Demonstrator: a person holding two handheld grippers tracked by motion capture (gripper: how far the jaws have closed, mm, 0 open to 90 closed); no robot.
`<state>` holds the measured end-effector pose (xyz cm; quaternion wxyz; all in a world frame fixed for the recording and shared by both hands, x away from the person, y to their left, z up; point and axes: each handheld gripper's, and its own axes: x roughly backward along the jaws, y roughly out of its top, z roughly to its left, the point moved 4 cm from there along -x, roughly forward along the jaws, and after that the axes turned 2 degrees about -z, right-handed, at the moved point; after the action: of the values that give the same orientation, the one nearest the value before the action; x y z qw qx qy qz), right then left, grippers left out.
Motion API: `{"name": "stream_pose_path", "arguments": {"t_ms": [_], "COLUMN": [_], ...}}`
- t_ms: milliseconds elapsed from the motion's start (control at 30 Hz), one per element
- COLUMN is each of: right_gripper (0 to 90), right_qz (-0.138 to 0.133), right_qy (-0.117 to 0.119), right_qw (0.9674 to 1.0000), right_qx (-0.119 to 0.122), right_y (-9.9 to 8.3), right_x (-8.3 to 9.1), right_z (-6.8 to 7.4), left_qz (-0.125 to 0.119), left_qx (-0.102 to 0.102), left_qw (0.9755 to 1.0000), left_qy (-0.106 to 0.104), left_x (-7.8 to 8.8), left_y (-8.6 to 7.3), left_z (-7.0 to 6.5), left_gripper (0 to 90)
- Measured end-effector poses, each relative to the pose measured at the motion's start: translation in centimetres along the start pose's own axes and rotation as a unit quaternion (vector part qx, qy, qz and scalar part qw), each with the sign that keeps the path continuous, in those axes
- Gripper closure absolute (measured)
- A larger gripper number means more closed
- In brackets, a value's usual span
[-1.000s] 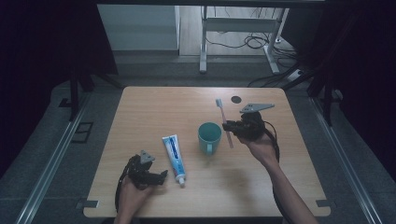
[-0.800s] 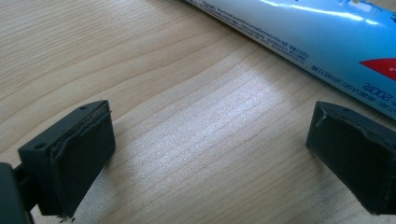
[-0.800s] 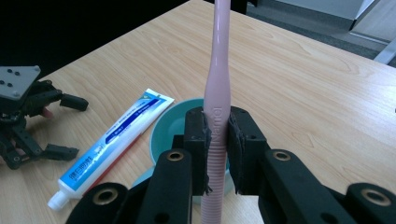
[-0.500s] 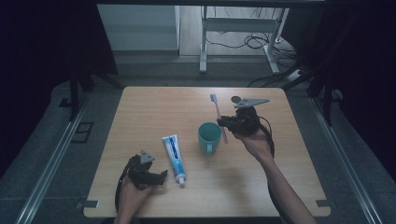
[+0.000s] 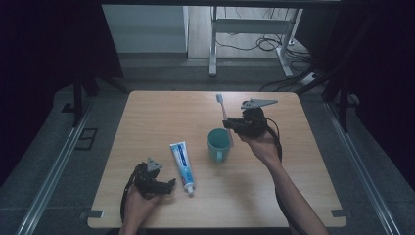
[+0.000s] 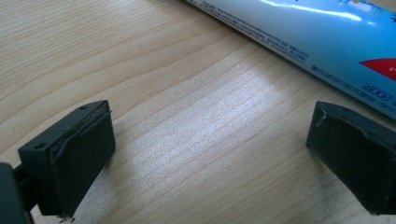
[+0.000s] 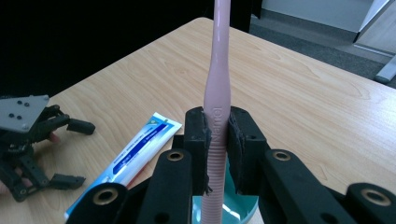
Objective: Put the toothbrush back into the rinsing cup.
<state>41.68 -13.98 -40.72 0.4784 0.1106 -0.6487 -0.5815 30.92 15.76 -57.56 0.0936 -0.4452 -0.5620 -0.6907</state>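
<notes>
My right gripper is shut on a pink toothbrush, held nearly upright with the bristle head at the top. In the right gripper view the pads clamp the ribbed handle of the brush in my right gripper. The handle's lower end hangs over the mouth of a teal cup, whose rim lies just under the jaws. A blue-and-white toothpaste tube lies flat left of the cup. My left gripper rests open on the table beside the tube, nothing between its pads.
The wooden table is bare around these items. A dark floor with metal rails lies to both sides, and desk legs and cables stand beyond the far edge. The right gripper view also has the left gripper and the tube.
My right gripper has carried the toothbrush up and to the left, bringing the handle's lower end over the cup. The left gripper, tube and cup have stayed put.
</notes>
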Motion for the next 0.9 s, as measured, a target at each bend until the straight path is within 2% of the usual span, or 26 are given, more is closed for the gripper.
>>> {"name": "stream_pose_path", "arguments": {"t_ms": [367,900], "right_gripper": [78.4,78.4], "right_qz": [-0.005,-0.004], "right_qy": [-0.005,-0.006], "right_qw": [1.0,1.0], "right_qx": [0.004,0.004], "right_y": [0.6,-1.1], "right_x": [-1.2,-2.7], "right_z": [0.3,-0.1], "left_qz": [0.0,0.002], "left_qx": [-0.001,-0.002], "left_qw": [1.0,1.0], "left_qy": [-0.001,-0.001], "left_x": [0.0,0.0], "left_y": [0.0,0.0], "left_z": [0.0,0.0], "left_gripper": [1.2,1.2]}}
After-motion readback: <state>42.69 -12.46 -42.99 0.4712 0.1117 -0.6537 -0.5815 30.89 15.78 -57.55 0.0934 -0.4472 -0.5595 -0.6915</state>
